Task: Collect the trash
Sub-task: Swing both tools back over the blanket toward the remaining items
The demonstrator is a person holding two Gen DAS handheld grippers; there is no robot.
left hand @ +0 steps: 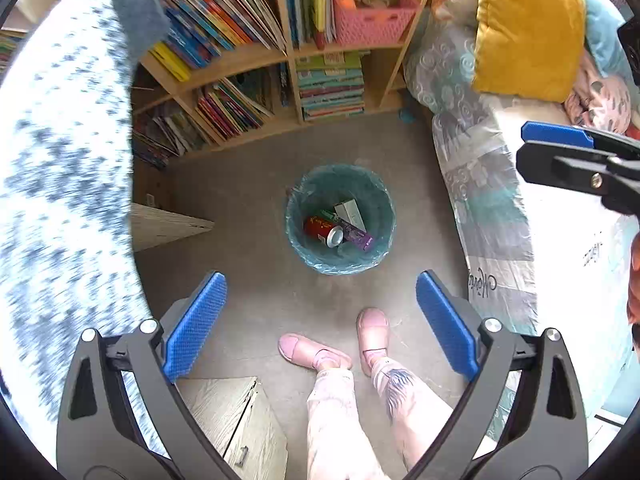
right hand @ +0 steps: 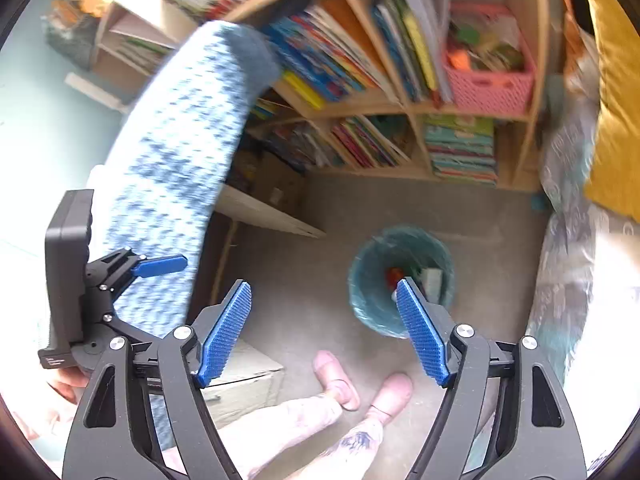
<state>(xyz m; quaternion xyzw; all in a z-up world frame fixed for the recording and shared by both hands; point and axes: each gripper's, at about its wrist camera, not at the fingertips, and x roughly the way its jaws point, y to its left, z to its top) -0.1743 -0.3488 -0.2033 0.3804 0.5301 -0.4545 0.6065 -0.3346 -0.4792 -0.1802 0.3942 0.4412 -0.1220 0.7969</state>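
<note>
Both tools, left [left hand: 322,322] and right [right hand: 324,330], gape empty above the bin [left hand: 340,220] holding trash.

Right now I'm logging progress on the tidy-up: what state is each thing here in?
Round teal bin with plastic liner: upright, open-topped, on the floor.
Red drink can: lying inside the bin.
Purple wrapper: inside the bin, beside the can.
Pale box: inside the bin.
Left gripper: open, empty.
Right gripper: open, empty.
Pink basket: on the shelf, filled.
</note>
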